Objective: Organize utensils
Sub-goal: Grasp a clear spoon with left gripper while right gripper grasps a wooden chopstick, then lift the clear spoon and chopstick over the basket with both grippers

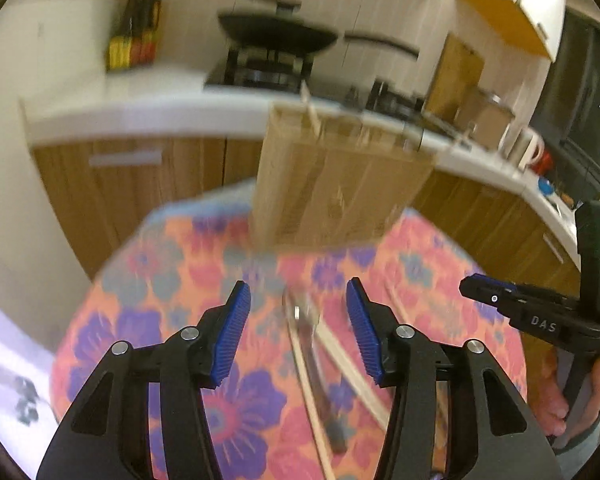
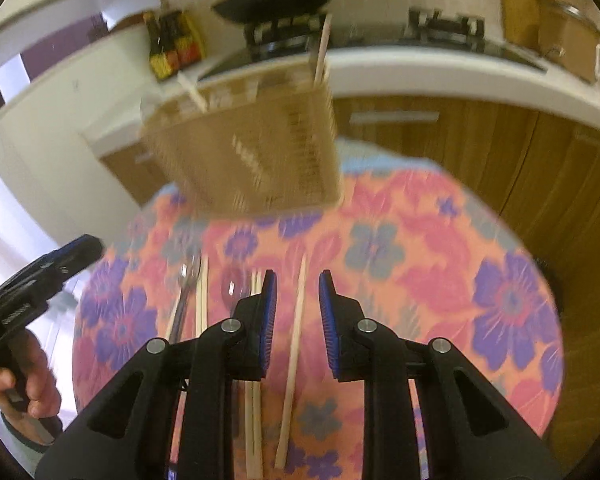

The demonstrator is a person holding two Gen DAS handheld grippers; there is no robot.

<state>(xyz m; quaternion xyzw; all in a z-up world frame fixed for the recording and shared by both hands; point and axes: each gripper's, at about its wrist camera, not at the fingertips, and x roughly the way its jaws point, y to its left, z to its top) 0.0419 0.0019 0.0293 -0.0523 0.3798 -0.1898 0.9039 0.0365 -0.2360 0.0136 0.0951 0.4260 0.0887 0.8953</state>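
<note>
At the far edge of the round table (image 2: 440, 240) we see a slatted wooden holder (image 2: 252, 148) with two chopsticks (image 2: 322, 52) standing in it. A loose chopstick (image 2: 296, 340) lies on the floral cloth, long axis running near edge to far edge, between the right gripper (image 2: 298, 316) jaws — parted, not touching it. The left gripper (image 1: 298, 332) is spread above a spoon (image 1: 312, 360). Behind — a kitchen counter with a wok (image 1: 278, 34).
</note>
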